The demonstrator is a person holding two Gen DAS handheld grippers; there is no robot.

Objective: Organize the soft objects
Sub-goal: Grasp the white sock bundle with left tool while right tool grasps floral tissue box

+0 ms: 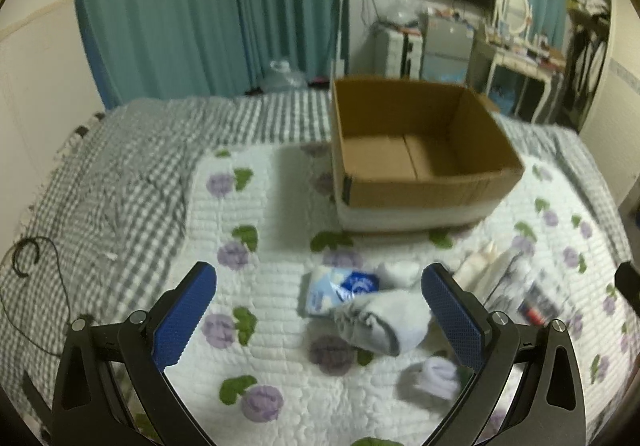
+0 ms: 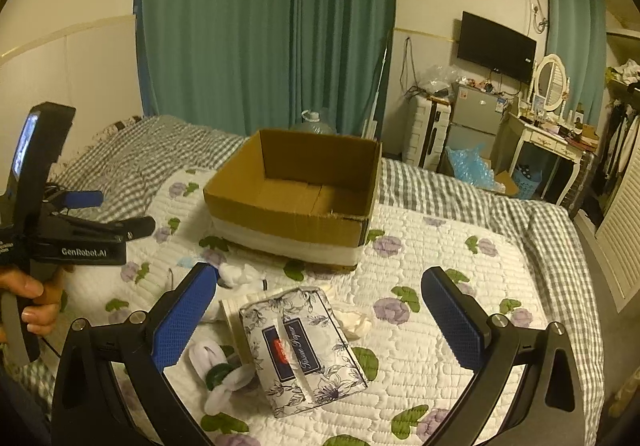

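Note:
An open cardboard box [image 1: 424, 190] [image 2: 296, 230] sits empty on the flowered quilt. In the left wrist view my left gripper [image 1: 318, 310] hangs open above a grey-white rolled sock [image 1: 380, 320] and a blue-white tissue pack [image 1: 340, 288]; a small white sock ball [image 1: 434, 380] lies nearer. In the right wrist view my right gripper [image 2: 320, 312] stands open over a floral tissue cover [image 2: 302, 350], with white socks [image 2: 218, 366] at its left and a crumpled white piece [image 2: 358, 322] at its right. The left gripper's body [image 2: 80, 238], held by a hand [image 2: 32, 302], shows at the left edge.
The quilt [image 2: 460, 326] lies on a grey checked bedspread [image 1: 120, 174]. Teal curtains [image 2: 260, 26] hang behind the bed. A small fridge [image 2: 476, 126], a white dressing table [image 2: 548, 142] and a wall TV [image 2: 496, 46] stand at the back right. A black cord [image 1: 36, 266] lies at the left.

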